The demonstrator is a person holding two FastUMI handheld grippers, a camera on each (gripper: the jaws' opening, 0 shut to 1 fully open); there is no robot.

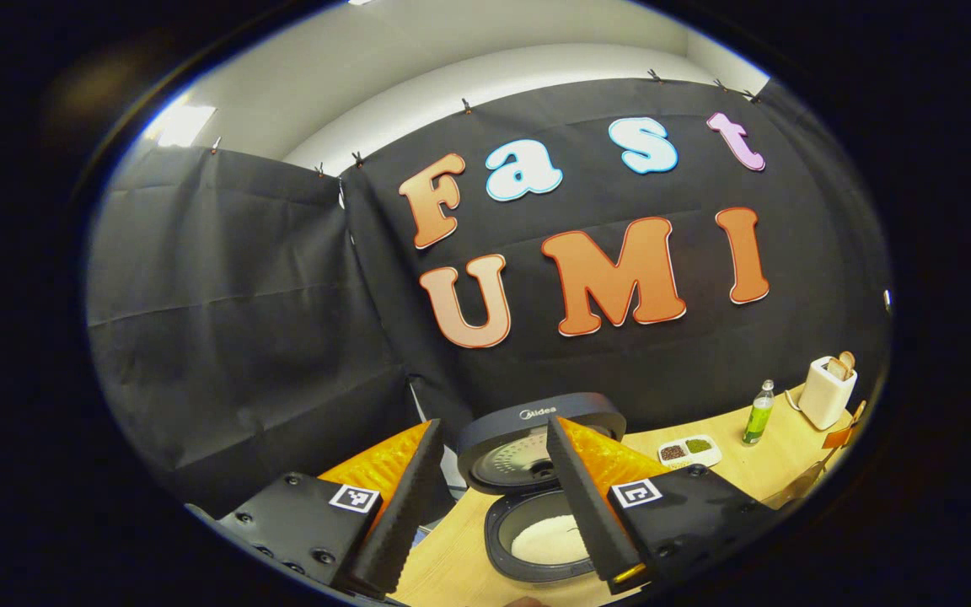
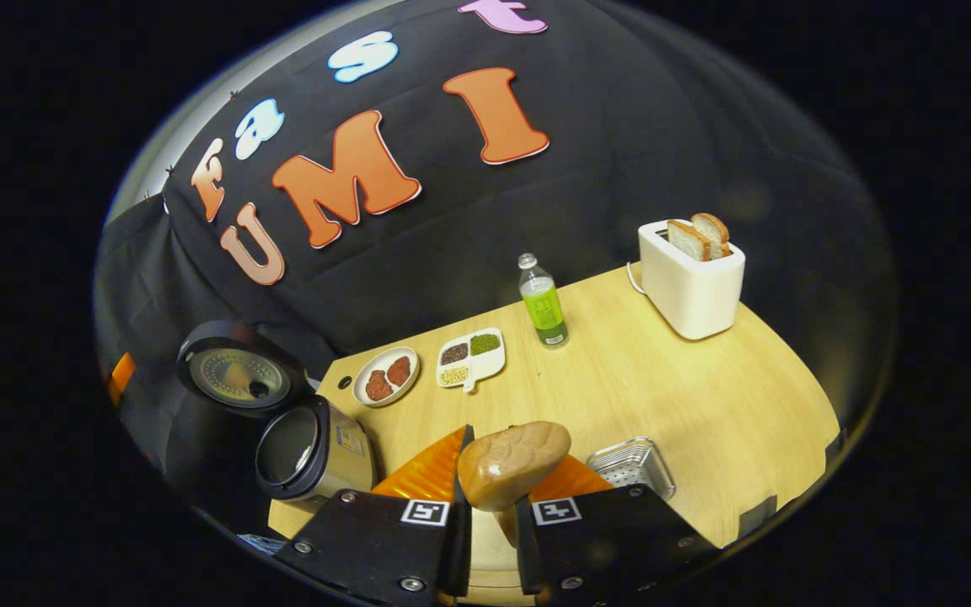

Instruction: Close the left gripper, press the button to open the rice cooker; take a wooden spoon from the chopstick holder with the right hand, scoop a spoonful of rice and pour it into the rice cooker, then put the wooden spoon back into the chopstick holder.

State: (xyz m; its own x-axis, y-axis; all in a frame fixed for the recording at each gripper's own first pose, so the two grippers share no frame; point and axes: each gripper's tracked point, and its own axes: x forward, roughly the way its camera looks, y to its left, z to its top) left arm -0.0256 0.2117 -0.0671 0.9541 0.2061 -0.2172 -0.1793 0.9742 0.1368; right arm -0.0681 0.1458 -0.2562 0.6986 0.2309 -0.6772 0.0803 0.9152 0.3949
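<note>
The rice cooker (image 1: 536, 539) stands open just beyond my left gripper (image 1: 494, 423), its lid (image 1: 536, 434) tipped up and white rice (image 1: 549, 539) lying in the pot. My left gripper is open, its fingers spread wide with nothing between them. In the right gripper view my right gripper (image 2: 512, 447) is shut on a wooden spoon (image 2: 506, 468), whose rounded bowl sticks out past the fingertips; I see no rice on it. The open rice cooker (image 2: 310, 451) sits to that gripper's left. A perforated metal basket (image 2: 630, 464) is just to its right.
On the wooden table (image 2: 705, 405) stand a white toaster (image 2: 692, 282) with bread slices, a green bottle (image 2: 543, 305), a divided dish of grains (image 2: 471, 357) and a small plate (image 2: 386, 377) of red pieces. The black cloth wall is close behind the cooker.
</note>
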